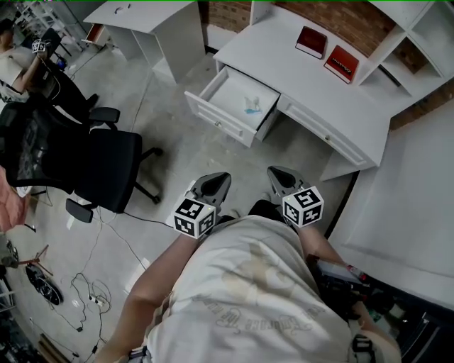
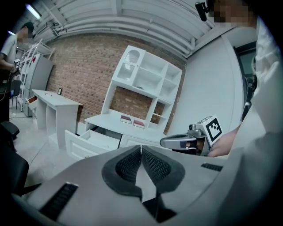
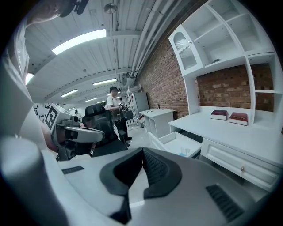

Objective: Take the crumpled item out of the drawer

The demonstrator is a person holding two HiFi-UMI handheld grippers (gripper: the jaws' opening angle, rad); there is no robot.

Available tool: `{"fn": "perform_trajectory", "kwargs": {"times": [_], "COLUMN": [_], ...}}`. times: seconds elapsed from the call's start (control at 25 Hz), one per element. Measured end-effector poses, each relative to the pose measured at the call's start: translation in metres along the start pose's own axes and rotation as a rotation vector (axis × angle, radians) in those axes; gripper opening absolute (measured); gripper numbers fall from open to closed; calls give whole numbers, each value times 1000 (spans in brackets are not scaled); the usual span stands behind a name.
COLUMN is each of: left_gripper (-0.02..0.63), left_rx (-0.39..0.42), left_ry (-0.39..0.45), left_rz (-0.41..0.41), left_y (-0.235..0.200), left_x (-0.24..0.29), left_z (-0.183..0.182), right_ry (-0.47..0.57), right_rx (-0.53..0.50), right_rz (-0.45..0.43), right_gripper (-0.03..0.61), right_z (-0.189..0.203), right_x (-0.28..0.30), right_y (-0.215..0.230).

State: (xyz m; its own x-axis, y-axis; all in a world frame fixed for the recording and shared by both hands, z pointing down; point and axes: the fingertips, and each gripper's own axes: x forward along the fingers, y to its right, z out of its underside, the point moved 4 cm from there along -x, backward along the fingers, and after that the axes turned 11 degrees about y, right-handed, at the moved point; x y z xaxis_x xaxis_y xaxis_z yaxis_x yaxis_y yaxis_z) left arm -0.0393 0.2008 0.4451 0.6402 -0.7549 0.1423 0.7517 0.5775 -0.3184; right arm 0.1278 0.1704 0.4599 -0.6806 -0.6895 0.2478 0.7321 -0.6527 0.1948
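Observation:
A small pale crumpled item [image 1: 252, 105] with a blue tint lies inside the open white drawer [image 1: 234, 105] of the desk [image 1: 298, 71], well ahead of me. In the right gripper view the crumpled item [image 3: 185, 153] shows as a small blue speck in the drawer [image 3: 177, 143]. Both grippers hang close to the person's body, far short of the desk. My left gripper [image 1: 215, 183] is shut with nothing in it, its pads [image 2: 141, 164] meeting. My right gripper [image 1: 281, 176] is likewise shut and empty, pads [image 3: 142, 166] together.
A black office chair [image 1: 92, 166] stands on the floor to the left, with cables [image 1: 85, 291] beside it. Two red books [image 1: 326, 51] lie on the desk top. A second white desk [image 1: 145, 21] stands at the back left. A white cabinet [image 1: 404, 205] is on the right.

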Motion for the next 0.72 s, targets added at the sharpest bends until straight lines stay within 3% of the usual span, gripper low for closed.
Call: {"fn": "perform_trajectory", "kwargs": {"times": [0.48,0.72], "left_gripper": [28,28], "left_rx": [-11,-43], "left_ry": [45,87], "left_rz": [-140,-250], "left_y": [-32,-64], "left_x": [-34,-49], "left_z": [-8,-16], "right_ry": [-31,-47], "right_rx": [-19,-27], "right_rz": [-121,-179], "right_gripper": [23,23], "right_z": [-6,-10], "right_x": [49,77], "right_y": [-19,-25]}}
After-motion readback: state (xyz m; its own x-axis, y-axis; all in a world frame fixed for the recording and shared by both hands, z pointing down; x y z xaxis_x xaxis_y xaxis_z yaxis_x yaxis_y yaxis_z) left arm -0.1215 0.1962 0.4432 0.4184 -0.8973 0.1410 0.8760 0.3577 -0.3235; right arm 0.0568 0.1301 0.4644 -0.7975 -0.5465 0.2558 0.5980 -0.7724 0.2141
